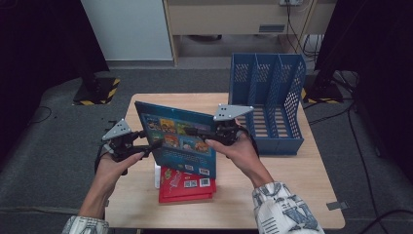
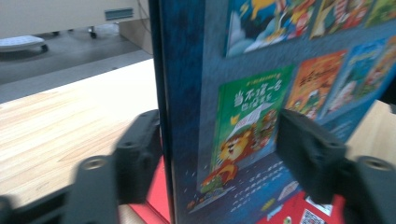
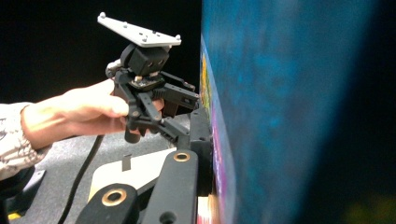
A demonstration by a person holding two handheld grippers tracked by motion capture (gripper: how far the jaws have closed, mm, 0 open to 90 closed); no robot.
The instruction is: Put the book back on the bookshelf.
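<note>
A blue picture book (image 1: 175,139) stands on edge, tilted, above the table (image 1: 292,195). My right gripper (image 1: 195,130) is shut on its right part; in the right gripper view one jaw presses the cover (image 3: 280,93) and the other is hidden behind it. My left gripper (image 1: 153,145) is at the book's left edge. In the left gripper view its jaws straddle the book (image 2: 261,70): one jaw lies by the spine, the other stands off the cover, so the left gripper (image 2: 217,135) is open. The left gripper (image 3: 184,98) shows in the right gripper view too.
A red book (image 1: 187,185) lies flat on the table under the blue one, over something white (image 1: 157,175). A blue slotted file rack (image 1: 268,97) stands at the table's back right. A person's hands and patterned sleeves come in from the near edge.
</note>
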